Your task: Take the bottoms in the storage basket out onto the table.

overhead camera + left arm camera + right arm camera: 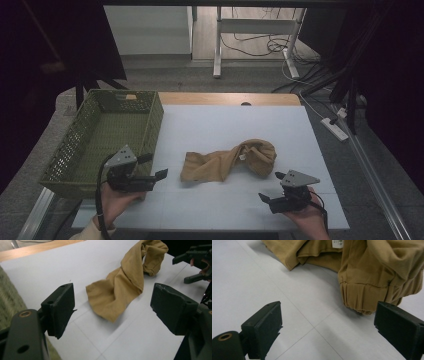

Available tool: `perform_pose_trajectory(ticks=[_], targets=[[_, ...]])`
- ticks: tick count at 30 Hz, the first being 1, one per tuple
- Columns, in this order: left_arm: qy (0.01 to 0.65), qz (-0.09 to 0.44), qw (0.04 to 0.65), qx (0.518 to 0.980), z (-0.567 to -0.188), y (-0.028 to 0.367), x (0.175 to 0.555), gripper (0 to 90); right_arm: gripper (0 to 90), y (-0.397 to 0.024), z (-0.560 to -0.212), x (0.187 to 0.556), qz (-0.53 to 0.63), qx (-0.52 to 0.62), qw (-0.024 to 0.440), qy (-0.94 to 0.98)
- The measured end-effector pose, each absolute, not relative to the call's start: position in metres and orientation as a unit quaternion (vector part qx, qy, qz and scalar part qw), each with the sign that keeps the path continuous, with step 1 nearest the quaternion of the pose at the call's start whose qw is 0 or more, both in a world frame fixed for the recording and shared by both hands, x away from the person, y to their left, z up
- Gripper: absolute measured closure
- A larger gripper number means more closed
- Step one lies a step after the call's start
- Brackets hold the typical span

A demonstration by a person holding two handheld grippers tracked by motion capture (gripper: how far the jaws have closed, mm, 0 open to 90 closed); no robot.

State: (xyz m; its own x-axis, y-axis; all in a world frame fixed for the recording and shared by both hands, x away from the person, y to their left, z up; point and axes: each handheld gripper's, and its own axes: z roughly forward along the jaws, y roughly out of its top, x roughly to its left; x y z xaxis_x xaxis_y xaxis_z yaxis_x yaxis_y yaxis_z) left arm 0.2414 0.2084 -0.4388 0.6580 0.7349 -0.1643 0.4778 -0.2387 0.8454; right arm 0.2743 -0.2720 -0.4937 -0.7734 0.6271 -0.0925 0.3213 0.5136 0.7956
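Observation:
A tan garment [230, 160] lies twisted and crumpled on the white table top [225, 125], near the middle. My left gripper [154, 166] is held just left of the garment's flat end, jaws open and empty. In the left gripper view, the garment [125, 282] lies ahead between the open jaws of the left gripper [113, 293], apart from them. My right gripper [271, 187] is open near the front right, just short of the bunched end. In the right gripper view, a ribbed hem of the garment [374, 272] with a white label [337, 243] lies beyond the right gripper [329, 315].
A green mesh basket [150, 120], with nothing in it, stands on the left of the table beside my left hand. A wooden strip [225, 98] runs along the far edge. Desk legs and cables [280, 47] are on the floor beyond.

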Motion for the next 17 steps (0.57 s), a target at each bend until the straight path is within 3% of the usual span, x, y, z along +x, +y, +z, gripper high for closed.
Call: perform_pose_trajectory(ticks=[17], targets=[[0.400, 0.139, 0.480, 0.768, -0.4432, 0.2175, 0.2339, 19.8, 7.7, -0.2737, -0.4908, 0.2734, 0.419, 0.277, 0.196, 0.842]])
